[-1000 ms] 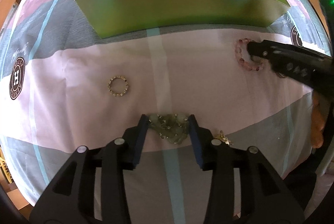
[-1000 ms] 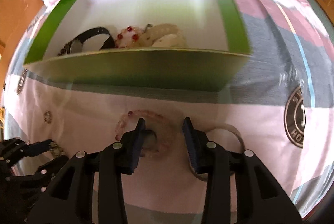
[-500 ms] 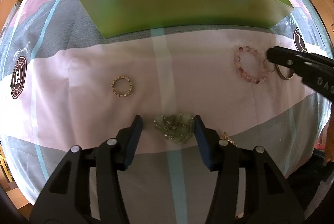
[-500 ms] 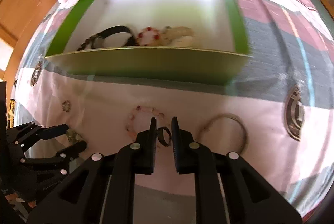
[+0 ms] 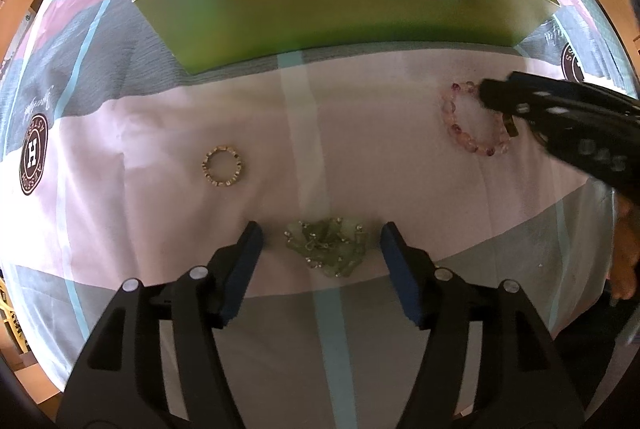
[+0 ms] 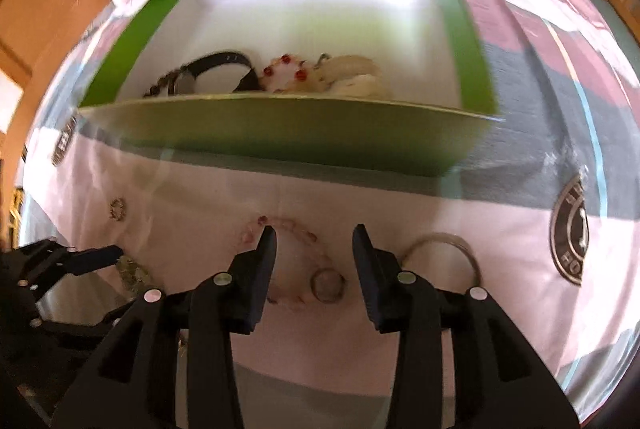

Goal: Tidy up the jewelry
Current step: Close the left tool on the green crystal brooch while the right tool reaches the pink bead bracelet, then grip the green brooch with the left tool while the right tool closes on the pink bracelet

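L gripper (image 5: 320, 241) opening, green bead cluster (image 5: 326, 245) btwn jaws, untouched. R gripper (image 6: 314, 241) opening over small metal ring (image 6: 328, 285) on bedsheet (image 6: 360, 201), pink bead bracelet (image 6: 280, 229) alongside. Green box (image 6: 280, 133) beyond.

A green bracelet (image 5: 326, 247) lies in a heap on the cloth. A gold ring (image 5: 223, 166) and a pink bead bracelet (image 5: 472, 125) lie flat. The green box (image 6: 280, 133) holds more jewelry.

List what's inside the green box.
Green box: black strap watch, pale bracelet with red beads, cream bead pile. The near wall covers the floor strip behind it.
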Action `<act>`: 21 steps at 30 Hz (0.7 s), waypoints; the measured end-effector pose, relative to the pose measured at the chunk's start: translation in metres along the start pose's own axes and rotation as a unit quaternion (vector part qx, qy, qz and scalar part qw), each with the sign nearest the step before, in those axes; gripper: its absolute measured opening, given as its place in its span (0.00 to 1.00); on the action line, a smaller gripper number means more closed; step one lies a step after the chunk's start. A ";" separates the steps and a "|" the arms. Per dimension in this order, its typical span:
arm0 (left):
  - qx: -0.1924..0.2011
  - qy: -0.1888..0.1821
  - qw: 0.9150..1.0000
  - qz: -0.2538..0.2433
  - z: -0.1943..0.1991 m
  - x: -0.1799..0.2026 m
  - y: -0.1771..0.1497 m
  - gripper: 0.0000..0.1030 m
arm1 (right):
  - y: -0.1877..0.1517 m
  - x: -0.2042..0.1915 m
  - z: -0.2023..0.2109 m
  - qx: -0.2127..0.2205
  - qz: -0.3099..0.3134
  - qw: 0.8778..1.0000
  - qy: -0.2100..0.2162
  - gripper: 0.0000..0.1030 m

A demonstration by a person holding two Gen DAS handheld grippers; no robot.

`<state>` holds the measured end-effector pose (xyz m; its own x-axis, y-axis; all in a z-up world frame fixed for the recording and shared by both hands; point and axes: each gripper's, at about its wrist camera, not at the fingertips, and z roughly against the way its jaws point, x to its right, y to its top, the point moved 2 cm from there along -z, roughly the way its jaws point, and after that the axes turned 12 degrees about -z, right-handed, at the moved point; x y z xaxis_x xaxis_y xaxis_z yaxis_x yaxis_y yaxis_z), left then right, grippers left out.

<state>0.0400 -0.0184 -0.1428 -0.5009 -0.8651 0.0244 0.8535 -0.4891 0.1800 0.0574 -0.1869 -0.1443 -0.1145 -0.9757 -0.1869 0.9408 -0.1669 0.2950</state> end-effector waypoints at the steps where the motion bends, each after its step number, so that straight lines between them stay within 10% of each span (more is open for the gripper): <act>1: 0.000 -0.001 1.000 0.000 0.000 0.001 0.000 0.62 | 0.000 -0.004 -0.006 -0.004 0.006 1.000 -0.007 0.39; 6: 0.000 0.002 1.000 -0.006 -0.001 0.005 0.000 0.59 | 0.001 -0.013 -0.014 0.004 0.033 0.999 -0.039 0.39; 11: 0.005 0.007 1.000 -0.003 0.002 0.005 -0.001 0.32 | 0.002 -0.013 -0.015 -0.001 0.029 0.999 -0.035 0.28; 15: 0.007 0.005 1.000 0.002 0.005 0.005 -0.001 0.29 | -0.001 -0.009 -0.008 -0.004 0.038 0.999 -0.033 0.07; 21: 0.012 0.004 1.000 0.009 0.009 0.002 0.000 0.27 | -0.003 -0.010 0.007 0.004 0.040 0.999 -0.024 0.07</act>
<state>0.0372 -0.0192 -0.1338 -0.4835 -0.8751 0.0198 0.8589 -0.4699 0.2037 0.0531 -0.1774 -0.1367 -0.0544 -0.9916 -0.1178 0.9450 -0.0892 0.3147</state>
